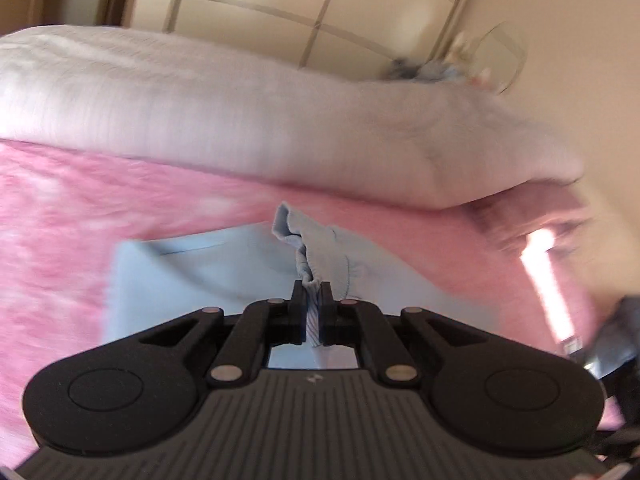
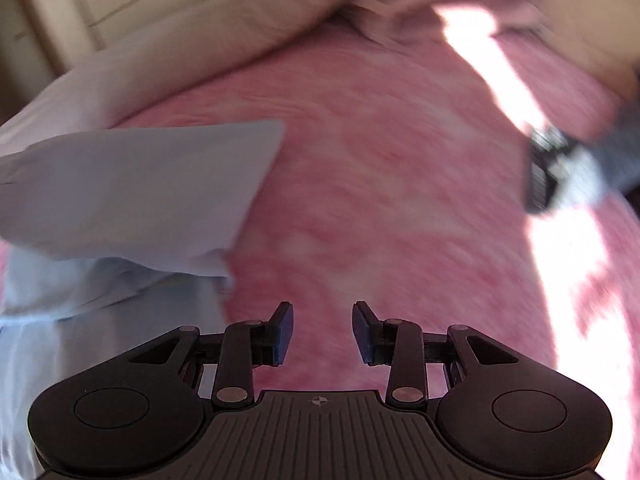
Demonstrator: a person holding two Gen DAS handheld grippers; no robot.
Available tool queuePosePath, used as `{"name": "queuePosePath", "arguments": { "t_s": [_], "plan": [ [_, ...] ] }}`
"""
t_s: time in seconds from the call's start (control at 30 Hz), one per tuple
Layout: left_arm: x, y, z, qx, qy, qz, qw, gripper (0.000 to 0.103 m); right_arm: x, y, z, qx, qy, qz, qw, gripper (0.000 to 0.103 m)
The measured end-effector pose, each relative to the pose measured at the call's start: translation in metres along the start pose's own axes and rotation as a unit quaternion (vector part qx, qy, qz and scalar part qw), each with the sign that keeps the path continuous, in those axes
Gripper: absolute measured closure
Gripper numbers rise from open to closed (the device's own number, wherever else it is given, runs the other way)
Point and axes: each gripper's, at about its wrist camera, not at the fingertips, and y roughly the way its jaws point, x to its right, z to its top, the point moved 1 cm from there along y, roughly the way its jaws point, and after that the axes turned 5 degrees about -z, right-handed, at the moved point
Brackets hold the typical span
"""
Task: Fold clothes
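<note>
A light blue garment (image 1: 208, 268) lies on a pink blanket (image 1: 60, 216). My left gripper (image 1: 314, 286) is shut on a bunched edge of the light blue garment, with cloth pinched between its jaws. In the right wrist view the same garment (image 2: 132, 184) lies at the left, partly folded over itself. My right gripper (image 2: 322, 312) is open and empty, above the pink blanket (image 2: 380, 184) just right of the garment's edge.
A white pillow or duvet (image 1: 240, 112) lies across the back of the bed and shows in the right wrist view (image 2: 168, 44). A cream wardrobe (image 1: 320, 0) stands behind. A dark object (image 2: 560, 168) sits at the right, in a strip of sunlight (image 2: 496, 56).
</note>
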Motion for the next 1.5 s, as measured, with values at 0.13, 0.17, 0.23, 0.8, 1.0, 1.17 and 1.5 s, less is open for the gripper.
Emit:
{"name": "queuePosePath", "arguments": {
  "t_s": [0.13, 0.17, 0.23, 0.8, 1.0, 1.17, 1.5],
  "plan": [
    [-0.038, 0.013, -0.014, -0.045, -0.009, 0.026, 0.9986, 0.101, -0.053, 0.023, 0.003, 0.016, -0.099, 0.026, 0.995, 0.066],
    [-0.04, 0.016, -0.018, -0.048, -0.009, 0.026, 0.9985, 0.101, -0.064, 0.03, 0.002, 0.019, -0.127, 0.022, 0.991, 0.065],
    [-0.04, 0.018, -0.025, -0.048, -0.008, 0.021, 0.9986, 0.101, -0.086, 0.042, 0.0, 0.023, -0.184, 0.015, 0.983, 0.065],
    [-0.064, -0.001, -0.025, -0.03, 0.06, 0.11, 0.9917, 0.092, -0.085, 0.026, 0.01, 0.021, -0.144, -0.008, 0.989, 0.064],
    [-0.057, 0.059, -0.038, -0.126, 0.151, 0.009, 0.9805, 0.089, -0.091, 0.05, 0.021, 0.022, -0.062, 0.011, 0.998, 0.064],
    [-0.086, 0.037, -0.048, -0.13, 0.108, 0.006, 0.9856, 0.088, -0.068, 0.048, 0.001, -0.032, 0.026, 0.012, 0.999, 0.064],
    [-0.17, -0.135, -0.142, -0.141, -0.135, 0.005, 0.9807, 0.069, -0.008, -0.038, -0.086, -0.086, 0.166, 0.117, 0.975, 0.064]
  ]
}}
